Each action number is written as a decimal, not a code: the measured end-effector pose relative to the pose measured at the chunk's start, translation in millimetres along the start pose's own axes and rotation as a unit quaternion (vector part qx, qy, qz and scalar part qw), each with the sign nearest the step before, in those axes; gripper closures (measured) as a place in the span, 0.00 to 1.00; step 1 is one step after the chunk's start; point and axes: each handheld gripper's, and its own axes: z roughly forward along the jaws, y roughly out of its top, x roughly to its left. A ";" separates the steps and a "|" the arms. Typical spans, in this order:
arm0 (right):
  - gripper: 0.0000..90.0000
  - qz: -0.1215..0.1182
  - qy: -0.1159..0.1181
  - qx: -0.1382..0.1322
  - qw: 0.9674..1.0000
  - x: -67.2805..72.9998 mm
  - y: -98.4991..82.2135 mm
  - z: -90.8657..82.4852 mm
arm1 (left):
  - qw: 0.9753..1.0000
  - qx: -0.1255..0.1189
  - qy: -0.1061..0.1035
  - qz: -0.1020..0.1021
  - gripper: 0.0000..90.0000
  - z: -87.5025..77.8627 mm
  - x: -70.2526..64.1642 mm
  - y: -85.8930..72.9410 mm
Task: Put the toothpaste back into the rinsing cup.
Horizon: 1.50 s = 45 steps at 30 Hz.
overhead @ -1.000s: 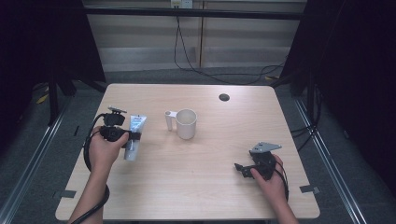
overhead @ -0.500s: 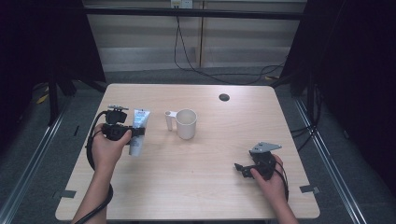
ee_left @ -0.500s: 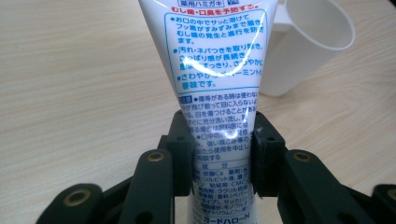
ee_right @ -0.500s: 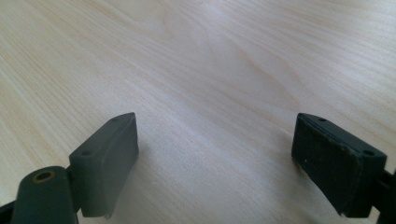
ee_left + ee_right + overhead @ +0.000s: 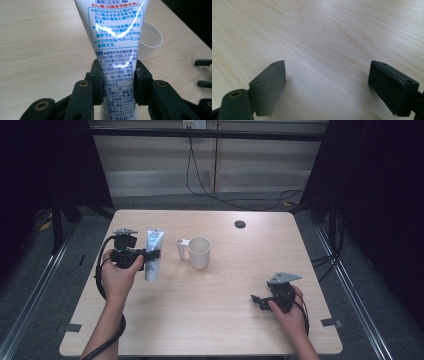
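A white toothpaste tube [image 5: 153, 255] with blue and red print is held off the table at the left, its flat end up and away from the person. My left gripper [image 5: 150, 255] is shut on the tube [image 5: 117, 45] across its lower body, jaws pressing both sides. A white mug [image 5: 199, 252] with its handle to the left stands just right of the tube, and its rim [image 5: 151, 37] shows behind the tube. My right gripper [image 5: 260, 301] rests low over the table near the front right, open, with bare wood between its jaws [image 5: 328, 85].
The wooden table [image 5: 215, 320] has a small round black cable hole [image 5: 240, 224] at the back. Cables trail across the floor behind the table. The right gripper's black jaw tips [image 5: 203, 72] show at the far right of the left gripper view.
My left gripper has lifted the tube and carried it slightly back and toward the mug, turning it more upright. The right gripper has stayed put.
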 end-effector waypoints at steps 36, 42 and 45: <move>0.16 -0.001 0.000 0.000 1.000 -0.1 0.0 0.0 | 0.997 -0.060 -0.031 0.022 0.75 10.5 -26.5 22.2; 0.16 0.001 0.001 0.001 1.000 0.0 0.1 0.0 | 0.996 -0.075 -0.032 0.028 0.75 8.7 -31.7 31.1; 0.16 0.001 0.001 0.000 1.000 -0.1 0.0 0.0 | 0.996 -0.080 -0.032 0.033 0.75 8.4 -34.5 34.7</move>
